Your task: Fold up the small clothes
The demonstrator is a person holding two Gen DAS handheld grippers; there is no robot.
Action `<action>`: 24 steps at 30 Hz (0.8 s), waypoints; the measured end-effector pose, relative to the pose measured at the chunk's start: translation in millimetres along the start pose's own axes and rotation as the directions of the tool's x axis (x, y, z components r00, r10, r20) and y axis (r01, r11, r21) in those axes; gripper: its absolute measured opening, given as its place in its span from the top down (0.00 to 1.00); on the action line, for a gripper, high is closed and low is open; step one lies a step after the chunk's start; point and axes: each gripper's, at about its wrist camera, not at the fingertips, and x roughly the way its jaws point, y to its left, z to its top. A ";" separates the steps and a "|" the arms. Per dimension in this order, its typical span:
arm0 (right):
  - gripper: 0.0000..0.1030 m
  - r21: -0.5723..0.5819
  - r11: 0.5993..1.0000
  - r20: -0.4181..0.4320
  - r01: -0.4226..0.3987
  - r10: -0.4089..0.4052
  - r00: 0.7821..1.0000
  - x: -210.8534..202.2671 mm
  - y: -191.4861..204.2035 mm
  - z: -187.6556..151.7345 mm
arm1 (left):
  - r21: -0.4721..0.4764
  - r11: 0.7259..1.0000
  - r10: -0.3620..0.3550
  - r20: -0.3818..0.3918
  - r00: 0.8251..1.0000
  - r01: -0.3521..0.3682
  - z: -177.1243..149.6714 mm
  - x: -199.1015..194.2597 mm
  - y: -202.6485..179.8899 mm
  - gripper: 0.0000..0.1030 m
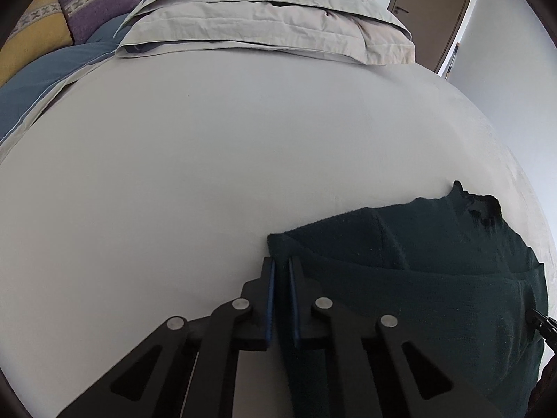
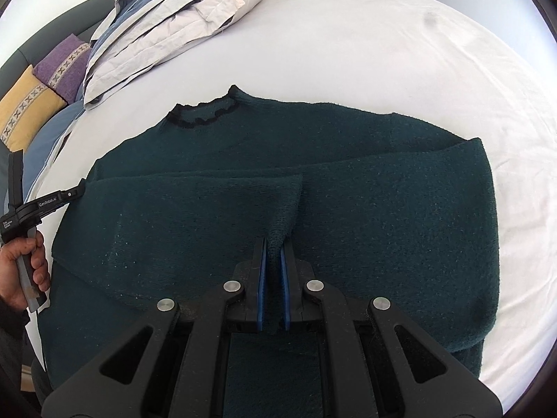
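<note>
A dark green knit sweater (image 2: 216,146) with a black frilled collar (image 2: 205,115) lies flat on the white bed sheet (image 2: 383,52), collar at the far end. Both sleeves lie folded across the chest and meet at the middle. My right gripper (image 2: 274,244) is shut on a pinch of fabric where they meet. My left gripper (image 1: 281,264) is shut on the sweater (image 1: 435,278) at its left edge. In the right wrist view, the left gripper (image 2: 81,186) sits at that edge, held by a hand (image 2: 33,261). A bit of the right gripper's black body (image 1: 539,318) shows at the far right of the left wrist view.
Folded beige and blue bedding (image 1: 264,17) is stacked at the head of the bed, also seen as bedding (image 2: 156,28). A purple cushion (image 1: 94,0) and a yellow cushion (image 1: 31,35) lie to the left. Bare white sheet (image 1: 209,156) stretches left of the sweater. A door (image 1: 431,10) stands at the back.
</note>
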 end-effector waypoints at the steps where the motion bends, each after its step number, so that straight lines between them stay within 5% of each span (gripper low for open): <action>1: 0.94 0.004 1.000 0.000 -0.001 0.001 1.000 1.2 -0.8 0.3 | 0.002 1.000 0.005 0.003 1.000 -0.005 0.5 1.0 -0.3 0.91; 13: 0.94 -0.003 0.999 0.061 0.035 -0.035 0.998 -18.1 8.5 10.2 | 0.017 0.999 0.028 0.041 0.999 -0.029 -4.0 4.2 -2.1 0.92; 19: 0.95 0.016 1.000 -0.012 0.023 -0.023 1.000 6.6 -4.0 5.6 | 0.026 0.999 0.032 0.050 0.998 -0.034 -5.2 4.6 -3.2 0.91; 24: 0.91 0.060 0.998 0.032 -0.018 0.016 0.999 5.1 -10.7 3.1 | -0.018 1.000 -0.011 0.052 0.999 0.011 -4.6 -4.1 7.0 0.80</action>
